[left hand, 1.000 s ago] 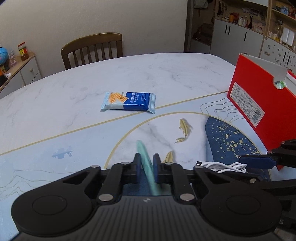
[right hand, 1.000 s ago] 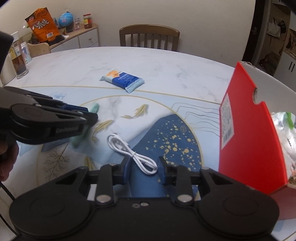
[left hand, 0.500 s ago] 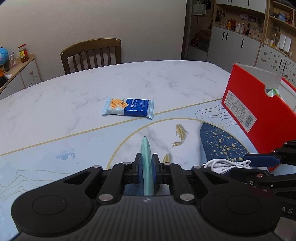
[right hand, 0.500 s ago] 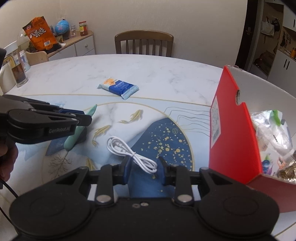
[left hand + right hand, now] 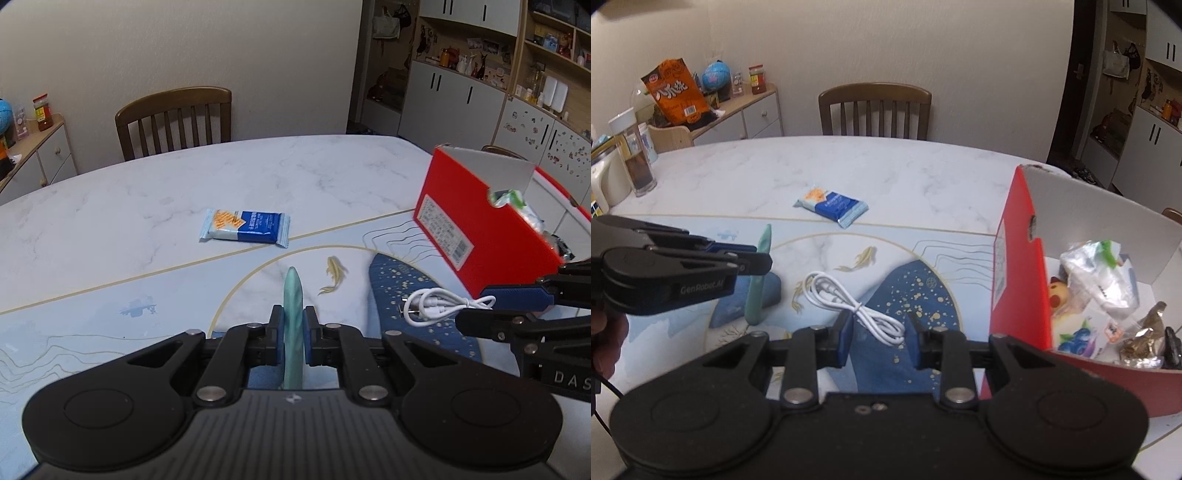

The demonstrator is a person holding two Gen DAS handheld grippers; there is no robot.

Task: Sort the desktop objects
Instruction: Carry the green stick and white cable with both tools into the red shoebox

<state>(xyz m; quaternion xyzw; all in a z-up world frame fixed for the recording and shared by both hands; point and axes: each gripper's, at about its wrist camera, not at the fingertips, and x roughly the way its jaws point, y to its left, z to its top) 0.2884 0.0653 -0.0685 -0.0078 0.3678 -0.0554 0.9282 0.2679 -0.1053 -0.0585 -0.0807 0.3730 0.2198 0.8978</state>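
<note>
Left gripper [image 5: 293, 334]: clamped tight on a pale green stick [image 5: 293, 295], which stands nearly upright between the pads, off the table.
Stick: also in the right wrist view [image 5: 759, 273], its lower end hanging just above the table near the left edge (what the stick is, I cannot tell).
Right gripper [image 5: 881, 341]: jaws apart, holding nothing, poised over the cable [image 5: 855, 302].
Cable: white, coiled, lying on the blue patch of the table [image 5: 147, 206] near the front edge; its loops sit between the right gripper's fingers in that view, contact unclear.
Packet [image 5: 245, 230]: blue and white, flat near the table's middle, well apart from both grippers.
Box [image 5: 1019, 273]: red, open, at the right edge, with wrapped snacks [image 5: 1100, 273] inside.
Chair [image 5: 173, 122]: beyond the far edge.
</note>
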